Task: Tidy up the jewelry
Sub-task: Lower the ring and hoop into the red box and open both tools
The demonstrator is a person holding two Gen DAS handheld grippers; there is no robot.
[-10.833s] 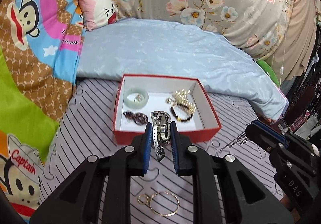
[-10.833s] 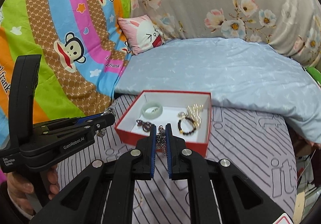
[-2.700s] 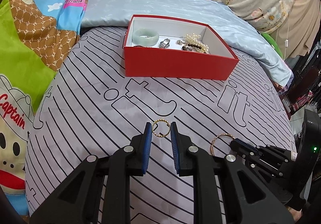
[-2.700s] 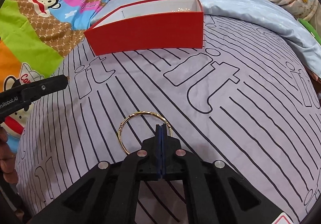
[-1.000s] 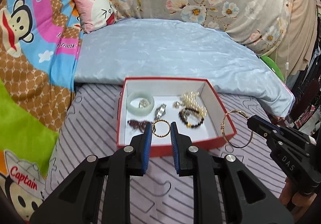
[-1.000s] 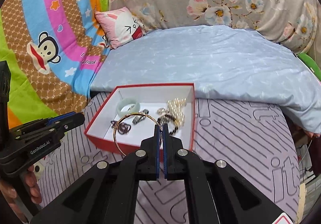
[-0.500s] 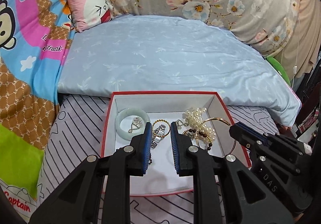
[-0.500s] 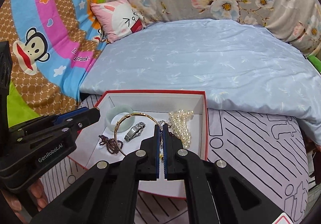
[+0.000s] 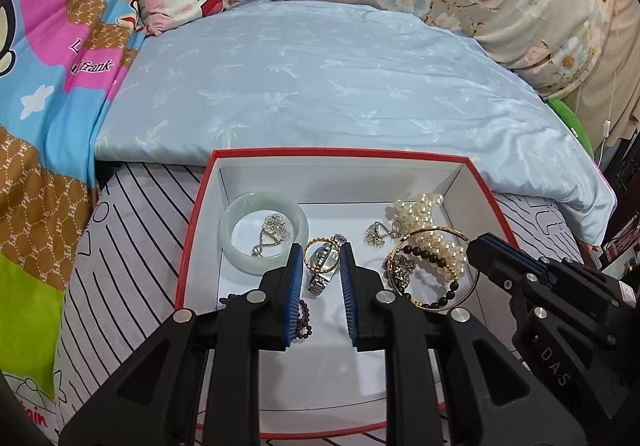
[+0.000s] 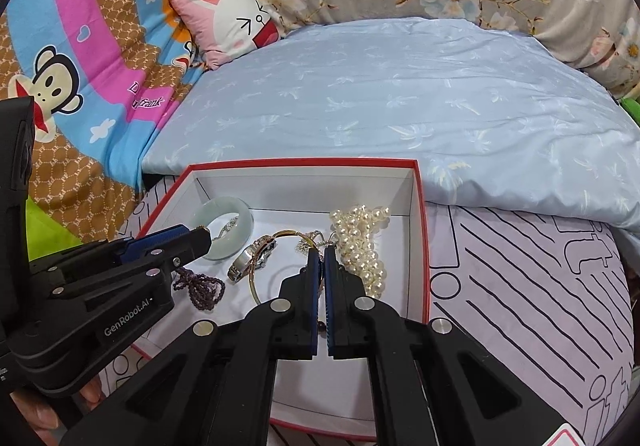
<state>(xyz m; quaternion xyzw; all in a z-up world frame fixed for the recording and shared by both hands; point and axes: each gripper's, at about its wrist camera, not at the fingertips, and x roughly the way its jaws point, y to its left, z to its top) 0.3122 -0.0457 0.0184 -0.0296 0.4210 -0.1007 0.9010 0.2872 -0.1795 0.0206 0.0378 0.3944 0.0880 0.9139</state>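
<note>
Bed (image 9: 132, 214), striped cover, carries red box (image 9: 198, 202) holding jade bangle (image 9: 264, 232), pearls (image 10: 362, 242), watch (image 9: 322, 274). Left gripper (image 9: 320, 260) clamped on small gold ring (image 9: 321, 255), over box middle. Right gripper (image 10: 319, 252) pinched together on large gold bangle (image 9: 434, 270), above pearls. To release well: lower both close to box floor, pick bare white patch, part jaws gently, so neither piece tangles.

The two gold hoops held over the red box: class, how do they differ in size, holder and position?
The small gold hoop sits between the left tongs; the large gold hoop is pinched by the right tongs. The small one hangs above the watch, the large one above the pearls. Both are thin gold rings over the red box.
</note>
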